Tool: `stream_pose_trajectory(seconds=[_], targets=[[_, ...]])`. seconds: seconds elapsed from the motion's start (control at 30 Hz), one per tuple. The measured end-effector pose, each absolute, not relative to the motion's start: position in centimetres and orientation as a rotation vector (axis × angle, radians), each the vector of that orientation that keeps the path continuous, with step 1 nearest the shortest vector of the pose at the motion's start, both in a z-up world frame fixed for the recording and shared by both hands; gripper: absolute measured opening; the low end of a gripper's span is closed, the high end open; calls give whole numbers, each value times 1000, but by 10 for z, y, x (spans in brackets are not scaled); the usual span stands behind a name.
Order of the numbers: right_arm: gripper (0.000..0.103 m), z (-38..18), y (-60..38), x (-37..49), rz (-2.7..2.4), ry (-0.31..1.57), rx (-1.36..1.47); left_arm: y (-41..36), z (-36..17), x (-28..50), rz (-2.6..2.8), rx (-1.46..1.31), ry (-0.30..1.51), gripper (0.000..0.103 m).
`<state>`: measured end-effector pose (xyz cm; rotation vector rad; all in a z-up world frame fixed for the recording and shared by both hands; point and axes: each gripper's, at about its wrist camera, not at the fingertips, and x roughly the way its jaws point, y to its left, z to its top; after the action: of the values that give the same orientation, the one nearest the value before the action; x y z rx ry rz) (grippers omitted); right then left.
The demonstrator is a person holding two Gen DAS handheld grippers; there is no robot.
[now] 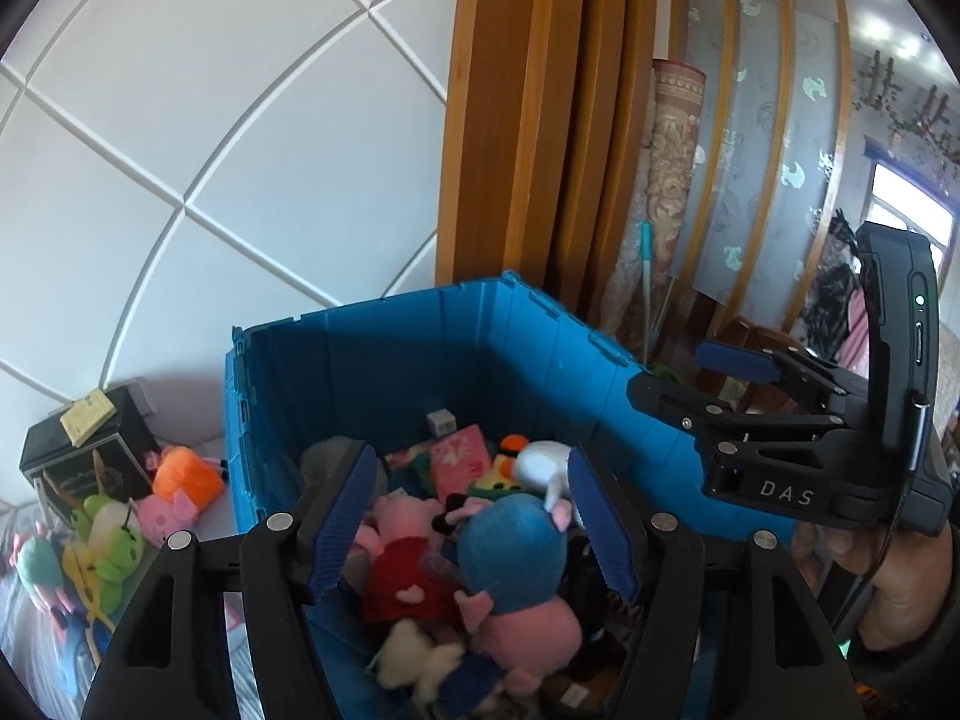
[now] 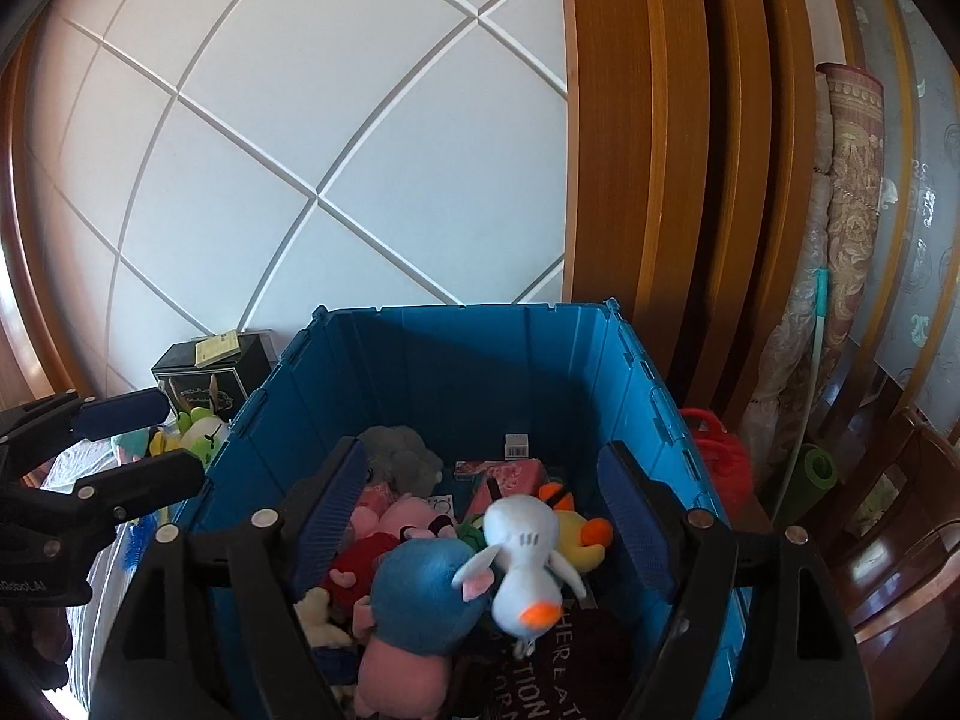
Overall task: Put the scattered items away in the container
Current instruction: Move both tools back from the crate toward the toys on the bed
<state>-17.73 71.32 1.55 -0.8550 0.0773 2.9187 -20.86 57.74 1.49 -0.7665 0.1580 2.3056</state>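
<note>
Both hand-held grippers (image 1: pixel 474 510) (image 2: pixel 486 525) open above blue bin (image 2: pixel 456 372) rim.

Counts at the crate

There was one blue crate (image 2: pixel 480 360), two hand-held grippers, left (image 1: pixel 474 516) and right (image 2: pixel 480 516), one black box (image 2: pixel 210 372), one white plush (image 2: pixel 522 552), one blue-headed pig plush (image 2: pixel 414 600); other toys in the crate overlapped too much to count.
</note>
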Motion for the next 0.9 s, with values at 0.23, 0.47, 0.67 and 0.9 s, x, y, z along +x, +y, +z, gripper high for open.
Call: stream_pose_trajectory(seconds=[0.23, 0.47, 0.67, 0.9], targets=[[79, 17, 704, -165, 2923, 75, -852, 564, 22, -199, 2322, -750, 151, 67], [79, 22, 687, -147, 2927, 55, -844, 539, 28, -186, 2350, -727, 127, 78], [79, 26, 667, -130, 2933, 58, -840, 506, 29, -174, 2375, -728, 113, 85], [80, 26, 633, -123, 2956, 76, -852, 462, 23, -168, 2417, -764, 90, 86]])
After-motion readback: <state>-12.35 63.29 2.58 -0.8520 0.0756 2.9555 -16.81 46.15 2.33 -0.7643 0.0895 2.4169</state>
